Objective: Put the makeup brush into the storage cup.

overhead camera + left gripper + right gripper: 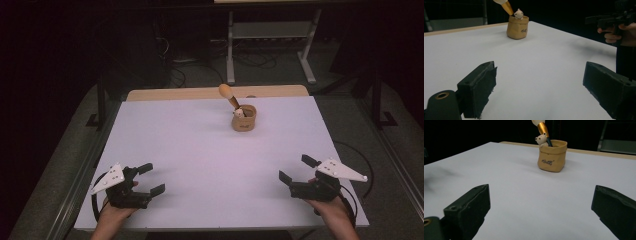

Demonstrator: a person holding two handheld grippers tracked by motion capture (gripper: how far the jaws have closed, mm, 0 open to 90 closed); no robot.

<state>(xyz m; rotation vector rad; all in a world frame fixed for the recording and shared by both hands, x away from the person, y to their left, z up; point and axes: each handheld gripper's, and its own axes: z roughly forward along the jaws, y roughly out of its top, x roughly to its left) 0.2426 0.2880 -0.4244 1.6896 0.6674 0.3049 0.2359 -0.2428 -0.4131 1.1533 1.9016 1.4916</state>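
Tan pot (244,119) with brush (228,94) (bear figure (239,113) inside) far across bare table (200,150), both tools (150,179) (296,169) agape.

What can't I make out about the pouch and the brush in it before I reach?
- Brush tip: cut off by the top edge in both gripper views.
- Brush handle's lower end: hidden inside the pouch in the high view.
- Lettering on the pouch: too small to read.
- Bear figure: its body is hidden behind the pouch rim.

Black tongs (150,178), (296,169); blocky black jaws, grey triangular plates, black cables.
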